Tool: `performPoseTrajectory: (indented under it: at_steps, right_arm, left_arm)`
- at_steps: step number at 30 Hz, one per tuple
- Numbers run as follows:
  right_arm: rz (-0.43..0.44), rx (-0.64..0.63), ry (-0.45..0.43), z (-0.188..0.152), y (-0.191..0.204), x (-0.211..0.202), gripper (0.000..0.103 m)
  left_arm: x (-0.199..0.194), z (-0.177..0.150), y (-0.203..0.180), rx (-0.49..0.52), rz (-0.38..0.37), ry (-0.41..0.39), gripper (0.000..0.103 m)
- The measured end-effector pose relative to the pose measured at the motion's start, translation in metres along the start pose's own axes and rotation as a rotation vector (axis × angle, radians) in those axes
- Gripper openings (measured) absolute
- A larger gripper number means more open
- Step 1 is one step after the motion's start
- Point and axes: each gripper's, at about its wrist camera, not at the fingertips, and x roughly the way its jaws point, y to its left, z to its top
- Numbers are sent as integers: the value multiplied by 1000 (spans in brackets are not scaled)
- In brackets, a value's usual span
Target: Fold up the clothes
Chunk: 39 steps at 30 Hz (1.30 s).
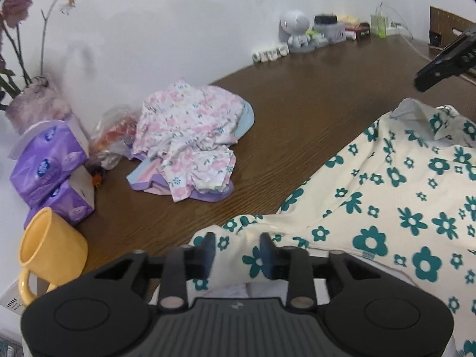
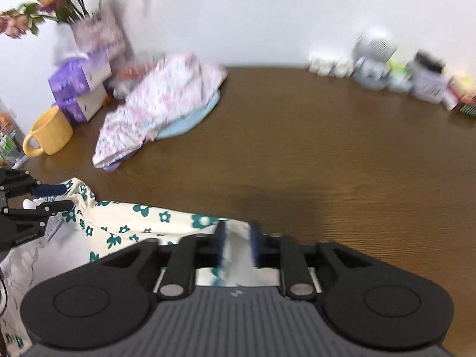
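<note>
Brown wood bench (image 2: 297, 136), wall behind, clutter along back edge.

Cream garment w/ teal flowers (image 1: 386, 184) spread over near-right part of bench, near edge draped toward operator. Collar/neck end bunched at far right in left wrist view.

Pink floral clothes pile (image 1: 187, 136) on bench at back left, well apart from cream garment, looks unfolded. Purple tissue packs (image 1: 47, 163) and yellow mug (image 1: 50, 247) just beside, at left edge.

Left gripper (image 1: 238, 250): jaws narrowed, pinching a raised ridge of cream fabric at hem/corner.

Right gripper (image 2: 238, 244): jaws likewise narrowed w/ white/teal fabric between them; view motion-blurred, but grip reads as holding an edge.

Step, as judged: both corners grabbed, start of first fold on cream garment. Early in task, pink pile not yet touched.

Next move prob calls for: lift both ends together, keep edge taut, carry across and lay flat w/o dragging. Risk: fabric slipping from the right jaws.
</note>
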Motion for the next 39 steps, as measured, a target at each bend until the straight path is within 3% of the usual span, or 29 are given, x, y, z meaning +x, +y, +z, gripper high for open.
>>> performPoseTrajectory:
  at_steps: [2, 7, 8, 10, 11, 13, 18, 26, 28, 30, 32, 35, 39]
  right_arm:
    - [-58, -49, -6, -12, -4, -14, 40]
    - [-105, -108, 98, -45, -15, -3, 40]
    - [-105, -100, 107, -48, -18, 2, 36]
    - [-104, -85, 124, -56, -24, 14, 13]
    - [-107, -67, 118, -55, -28, 17, 6]
    - [-115, -27, 97, -51, -35, 21, 6]
    - [-136, 72, 46, -43, -53, 32, 6]
    - [-124, 119, -1, -49, -59, 34, 8]
    - [-96, 153, -2, -50, -62, 24, 17]
    - [-70, 178, -18, -53, -64, 9, 35]
    - [-48, 170, -51, -60, -59, -14, 35]
    - [3, 111, -70, -79, -40, -52, 35]
    - [134, -9, -15, -118, 0, -88, 35]
  left_arm:
    - [-2, -5, -2, 0, -5, 9, 35]
    - [-2, -18, -6, -1, -20, 40, 35]
    - [0, -20, -7, -2, -21, 48, 35]
    - [3, -23, -9, -2, -19, 61, 35]
    - [4, -24, -9, -1, -16, 59, 35]
    - [3, -26, -9, -4, -14, 56, 34]
    - [2, -29, -10, -13, -8, 41, 34]
    - [0, -30, -12, -32, 5, 35, 35]
    - [-8, -32, -13, -41, 0, 27, 36]
    - [-24, -34, -15, -55, -7, -3, 41]
    - [-42, -39, -20, -67, -16, -38, 47]
    - [-78, -53, -35, -81, -65, -83, 53]
    - [-116, -79, -57, -109, -242, -90, 57]
